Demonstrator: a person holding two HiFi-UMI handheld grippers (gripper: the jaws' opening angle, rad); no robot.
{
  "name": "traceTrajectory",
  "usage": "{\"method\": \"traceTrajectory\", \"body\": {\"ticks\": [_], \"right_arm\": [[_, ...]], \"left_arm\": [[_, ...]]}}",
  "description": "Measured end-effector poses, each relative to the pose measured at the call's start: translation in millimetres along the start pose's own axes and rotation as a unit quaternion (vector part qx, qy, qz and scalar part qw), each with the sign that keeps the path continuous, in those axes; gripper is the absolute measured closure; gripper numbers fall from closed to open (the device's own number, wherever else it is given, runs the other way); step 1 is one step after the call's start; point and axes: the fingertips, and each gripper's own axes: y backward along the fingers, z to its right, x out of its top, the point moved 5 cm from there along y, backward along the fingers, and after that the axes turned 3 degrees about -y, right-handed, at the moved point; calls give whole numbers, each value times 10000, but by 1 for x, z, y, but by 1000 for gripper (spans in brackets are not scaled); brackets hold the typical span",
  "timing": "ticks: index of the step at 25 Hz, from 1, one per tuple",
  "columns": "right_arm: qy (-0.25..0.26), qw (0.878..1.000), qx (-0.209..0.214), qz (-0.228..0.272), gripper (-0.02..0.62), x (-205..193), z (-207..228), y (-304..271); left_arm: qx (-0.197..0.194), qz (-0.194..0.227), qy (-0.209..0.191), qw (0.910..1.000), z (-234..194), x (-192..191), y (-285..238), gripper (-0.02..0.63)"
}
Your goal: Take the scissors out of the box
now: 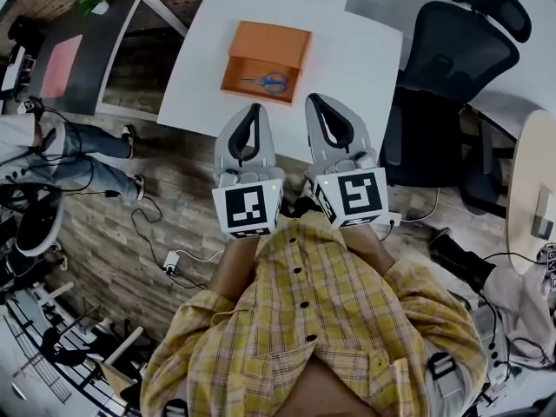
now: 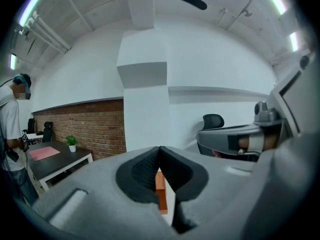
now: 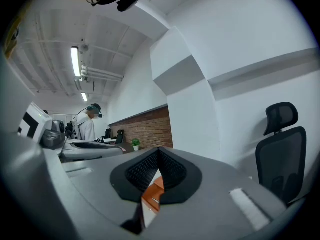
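Head view: left gripper (image 1: 254, 109) and right gripper (image 1: 314, 100) closed, empty. Open one above scissors (image 1: 268, 82), upper-centre orange box (image 1: 265, 38).

Right gripper (image 3: 159, 150): grey shell, black ribbed pads, jaws closed tip to tip, nothing between them.
Orange box (image 3: 152, 194): a sliver seen through the gap below the meeting tips; contents not legible.
Left gripper (image 3: 90, 148): near left, alongside, with its marker cube (image 3: 31, 125) at the left edge.
Black office chair (image 3: 281, 149): right.
Brick wall (image 3: 150, 126), with small potted plant (image 3: 135, 143) before it: far, centre-left.
Person in white (image 3: 90, 125): far left, standing.
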Motion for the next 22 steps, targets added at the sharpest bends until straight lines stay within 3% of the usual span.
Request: {"method": "traceTrajectory", "body": {"ticks": [6, 14, 22], "right_arm": [[-32, 9997, -155, -188, 594, -18, 8, -21], [-41, 9985, -434, -342, 594, -26, 7, -47], [-18, 9969, -589, -520, 594, -36, 6, -74]], "left_arm": [[-151, -161, 13, 9998, -9, -14, -24, 604], [-690, -477, -117, 9964, -22, -32, -53, 604], [-945, -989, -186, 9904, -45, -59, -87, 603]]}}
